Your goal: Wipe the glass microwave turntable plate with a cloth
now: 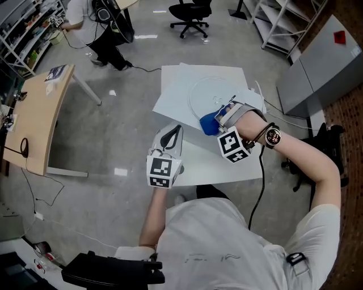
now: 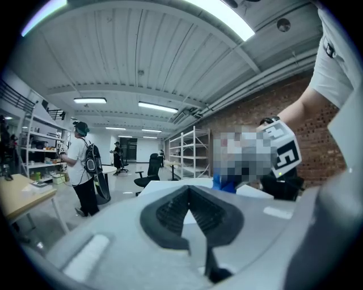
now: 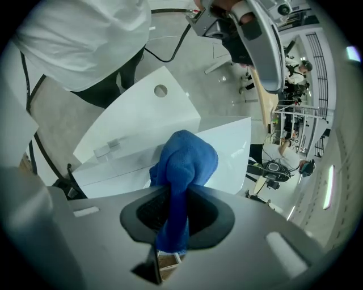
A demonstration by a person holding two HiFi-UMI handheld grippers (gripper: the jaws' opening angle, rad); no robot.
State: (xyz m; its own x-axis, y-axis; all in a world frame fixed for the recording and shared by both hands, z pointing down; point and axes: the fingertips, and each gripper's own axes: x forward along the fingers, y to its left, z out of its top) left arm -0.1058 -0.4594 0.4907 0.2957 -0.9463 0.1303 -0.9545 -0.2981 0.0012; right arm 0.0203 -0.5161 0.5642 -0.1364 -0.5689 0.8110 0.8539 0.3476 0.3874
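Note:
The round glass turntable plate [image 1: 211, 95] lies on the white table [image 1: 170, 85], toward its far side. My right gripper [image 1: 219, 120] is shut on a bunched blue cloth [image 1: 207, 124] and holds it at the plate's near edge. In the right gripper view the blue cloth [image 3: 184, 161] bulges out beyond the shut right gripper [image 3: 180, 195] over the white table [image 3: 227, 136]. My left gripper [image 1: 174, 131] hovers over the table's near-left part, shut on nothing. In its own view the left gripper [image 2: 190, 198] looks level across the room, the blue cloth [image 2: 227, 182] just ahead.
A wooden desk [image 1: 39, 113] stands to the left, with a person [image 1: 85, 22] at shelves behind it. A black office chair [image 1: 190, 17] is beyond the table. A grey cabinet [image 1: 323, 62] and metal shelving [image 1: 283, 22] stand at the right. A cable [image 1: 260, 181] trails from my right arm.

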